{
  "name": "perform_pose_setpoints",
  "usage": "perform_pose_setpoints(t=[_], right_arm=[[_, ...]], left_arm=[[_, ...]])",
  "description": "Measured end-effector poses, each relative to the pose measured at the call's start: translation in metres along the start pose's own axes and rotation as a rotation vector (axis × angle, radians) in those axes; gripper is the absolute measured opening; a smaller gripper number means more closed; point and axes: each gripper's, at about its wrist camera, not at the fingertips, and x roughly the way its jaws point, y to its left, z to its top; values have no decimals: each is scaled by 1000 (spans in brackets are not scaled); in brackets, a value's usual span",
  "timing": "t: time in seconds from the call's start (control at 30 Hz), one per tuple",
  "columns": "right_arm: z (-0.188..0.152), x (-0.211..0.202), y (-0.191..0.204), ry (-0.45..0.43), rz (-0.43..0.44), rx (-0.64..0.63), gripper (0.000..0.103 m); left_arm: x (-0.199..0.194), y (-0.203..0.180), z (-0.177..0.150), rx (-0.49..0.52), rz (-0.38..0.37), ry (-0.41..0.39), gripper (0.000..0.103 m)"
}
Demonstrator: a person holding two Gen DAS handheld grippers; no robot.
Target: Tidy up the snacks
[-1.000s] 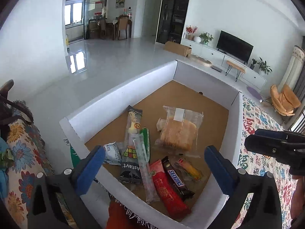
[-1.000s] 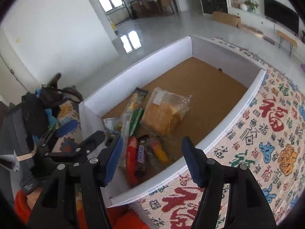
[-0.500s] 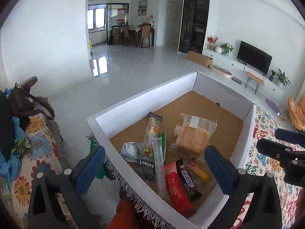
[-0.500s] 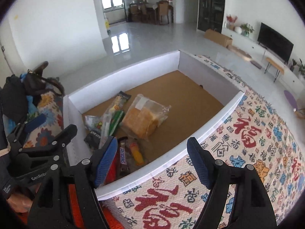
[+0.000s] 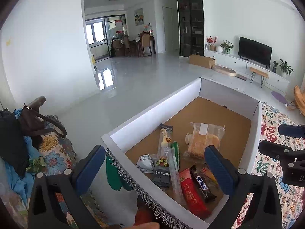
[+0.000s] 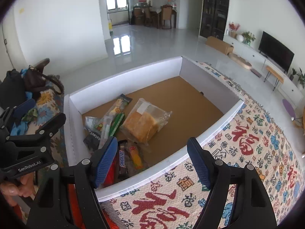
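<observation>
Materials as I see them from the rig

I see a white box [image 6: 215, 129] of smooth matt card with a brown cork-like floor; a bread bag [image 6: 146, 121] of clear glossy film; a shiny Snickers wrapper [image 6: 123, 159]; a coarse woven cloth [image 6: 247, 152]; rough blue gripper pads [image 6: 198, 164]; a glossy tiled floor [image 5: 144, 84].

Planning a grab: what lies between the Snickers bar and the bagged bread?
A yellow-orange wrapped snack lies between the Snickers bar and bagged bread, clearest in the right wrist view.

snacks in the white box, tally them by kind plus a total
Bread in a clear bag: 1
Chocolate bar: 1
Red packet: 1
Orange packet: 1
Long clear packet: 1
Green stick: 1
Yellow-figure stick: 1
Dark packet: 1
Small white packet: 1
Total: 9
</observation>
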Motion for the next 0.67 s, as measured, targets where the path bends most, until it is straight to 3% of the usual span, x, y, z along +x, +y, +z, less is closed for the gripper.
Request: perform_pose_setpoints(t=[0.23,0.67], right_arm=[[3,4,0,23,-21,0,78],[1,16,0,43,-35,12,79]], left_arm=[[11,-5,-1,15,-58,70,103],[18,-12,-5,30,-23,78,103]])
